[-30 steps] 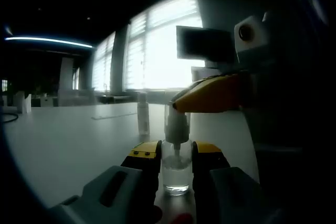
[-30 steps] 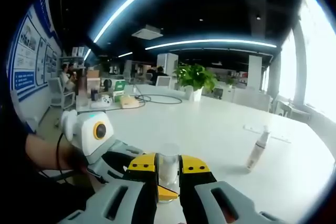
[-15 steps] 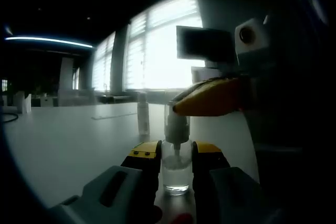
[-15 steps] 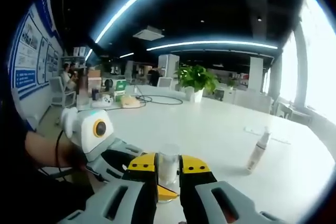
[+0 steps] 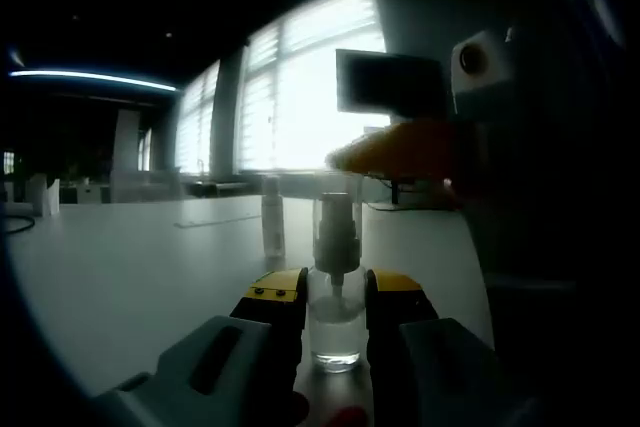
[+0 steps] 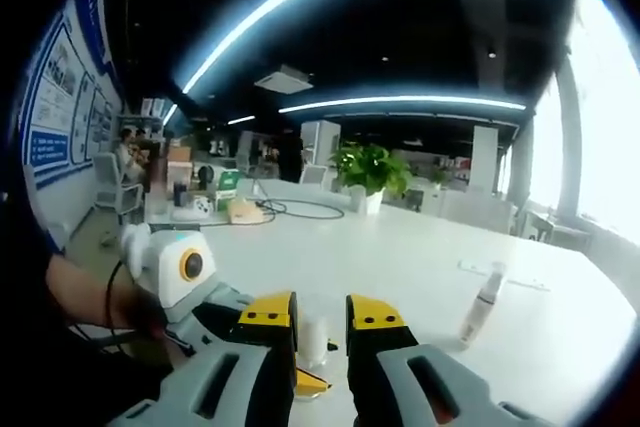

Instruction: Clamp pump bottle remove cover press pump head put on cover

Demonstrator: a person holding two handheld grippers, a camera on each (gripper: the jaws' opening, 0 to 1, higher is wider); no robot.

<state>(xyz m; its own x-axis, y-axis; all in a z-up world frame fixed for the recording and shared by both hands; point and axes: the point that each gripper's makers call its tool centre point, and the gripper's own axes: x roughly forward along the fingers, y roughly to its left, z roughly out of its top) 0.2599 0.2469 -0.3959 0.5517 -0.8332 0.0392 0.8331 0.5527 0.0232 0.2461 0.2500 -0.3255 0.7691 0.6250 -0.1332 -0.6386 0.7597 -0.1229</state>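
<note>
**Pump bottle clamped, right gripper above**

Nearest us, the left gripper has its jaws closed on the clear pump bottle, upright on the white table. The right gripper hangs over the pump head, jaws apart. Beyond stands a second slim bottle. Farther off we note a plant and blue wall posters, writing unreadable.

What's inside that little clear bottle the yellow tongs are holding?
The pump bottle, clamped by the left tongs, looks see-through with a thin tube running down from the pump head. The dim backlit view and the jaws hide any liquid level.
</note>
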